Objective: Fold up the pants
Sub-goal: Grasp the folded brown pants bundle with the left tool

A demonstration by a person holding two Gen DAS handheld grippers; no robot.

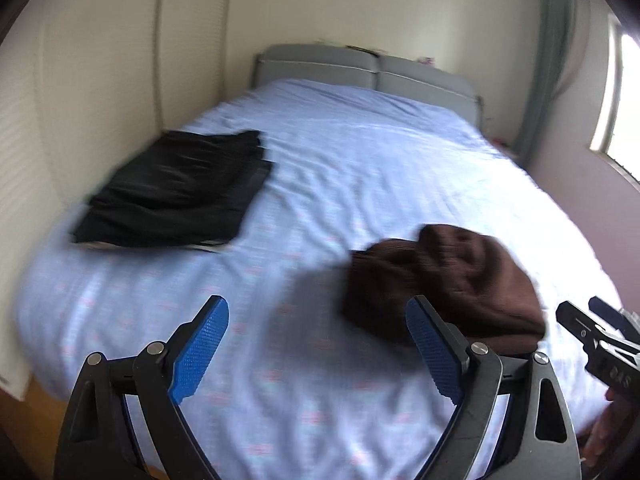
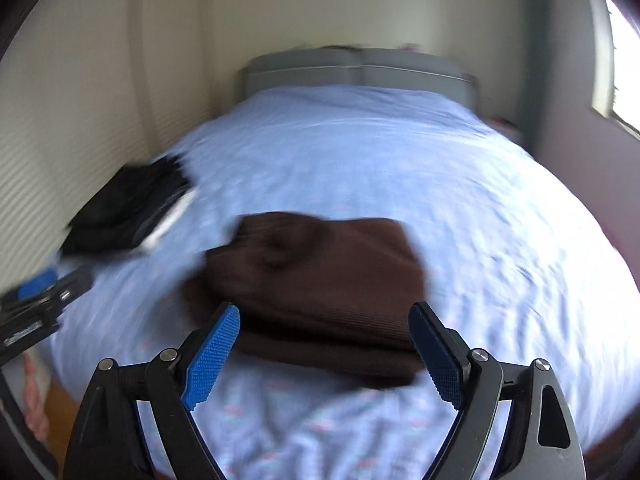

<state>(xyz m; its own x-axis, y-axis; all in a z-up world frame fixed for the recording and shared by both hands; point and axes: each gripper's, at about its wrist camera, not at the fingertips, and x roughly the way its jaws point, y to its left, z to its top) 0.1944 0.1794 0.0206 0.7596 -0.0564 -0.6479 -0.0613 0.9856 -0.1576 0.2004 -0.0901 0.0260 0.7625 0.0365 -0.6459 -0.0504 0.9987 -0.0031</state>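
Folded brown pants [image 2: 320, 280] lie in a bundle on the light blue bedspread [image 2: 400, 152], just beyond my right gripper [image 2: 324, 320], which is open and empty. In the left wrist view the brown pants [image 1: 448, 280] lie to the right, ahead of my left gripper [image 1: 316, 316], which is open and empty over bare bedspread [image 1: 360, 152]. The right gripper [image 1: 592, 340] shows at that view's right edge. The left gripper [image 2: 44, 296] shows at the right wrist view's left edge.
A folded black garment [image 1: 176, 192] lies at the bed's left side by the wall; it also shows in the right wrist view [image 2: 128, 208]. A grey headboard [image 1: 360, 68] stands at the far end. A window [image 1: 616, 100] is on the right.
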